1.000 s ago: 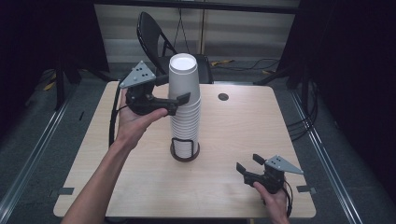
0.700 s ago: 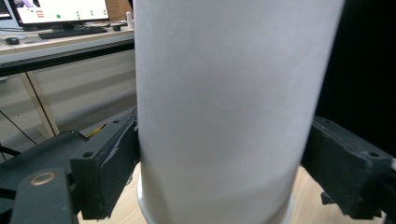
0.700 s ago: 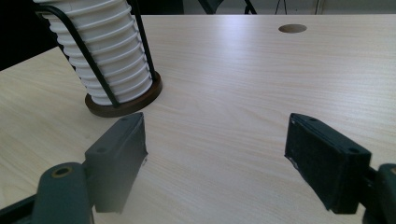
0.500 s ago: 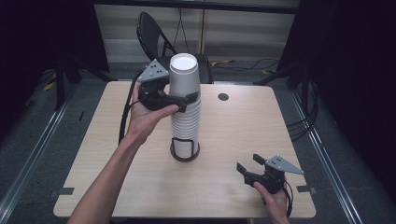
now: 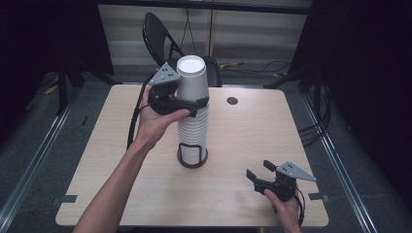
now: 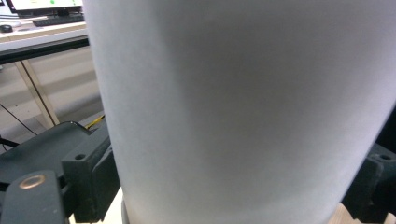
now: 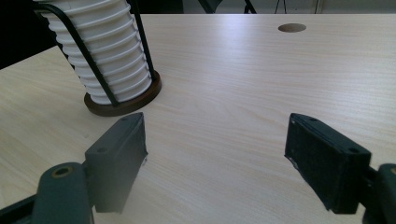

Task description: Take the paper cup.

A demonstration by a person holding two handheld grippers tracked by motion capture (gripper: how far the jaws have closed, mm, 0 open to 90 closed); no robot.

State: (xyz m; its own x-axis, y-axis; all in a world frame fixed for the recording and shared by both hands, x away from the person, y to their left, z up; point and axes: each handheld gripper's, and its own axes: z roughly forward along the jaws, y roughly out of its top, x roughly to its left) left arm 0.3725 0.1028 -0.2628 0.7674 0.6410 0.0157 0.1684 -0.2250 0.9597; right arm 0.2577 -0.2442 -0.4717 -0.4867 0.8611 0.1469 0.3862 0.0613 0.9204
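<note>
A tall stack of white paper cups [image 5: 193, 128] stands in a black wire holder [image 5: 192, 158] at the middle of the table; the same stack [image 7: 109, 60] rises at the upper left of the right gripper view. My left gripper [image 5: 194, 103] reaches level from the left around the top cup [image 5: 192, 77]. That cup's white wall [image 6: 233, 102] sits between both jaws, which have just been closing, and both pads look pressed against it. My right gripper [image 5: 257, 174] rests low at the table's front right, open [image 7: 215, 154] with bare wood between its jaws.
The light wooden table [image 5: 252, 126] has a round cable hole [image 5: 232, 101] behind the stack. A black folding chair [image 5: 155, 29] stands past the far edge. Dark floor and black stands surround the table.
My left gripper has moved right, from beside the stack to around the top cup. The right gripper has kept still.
</note>
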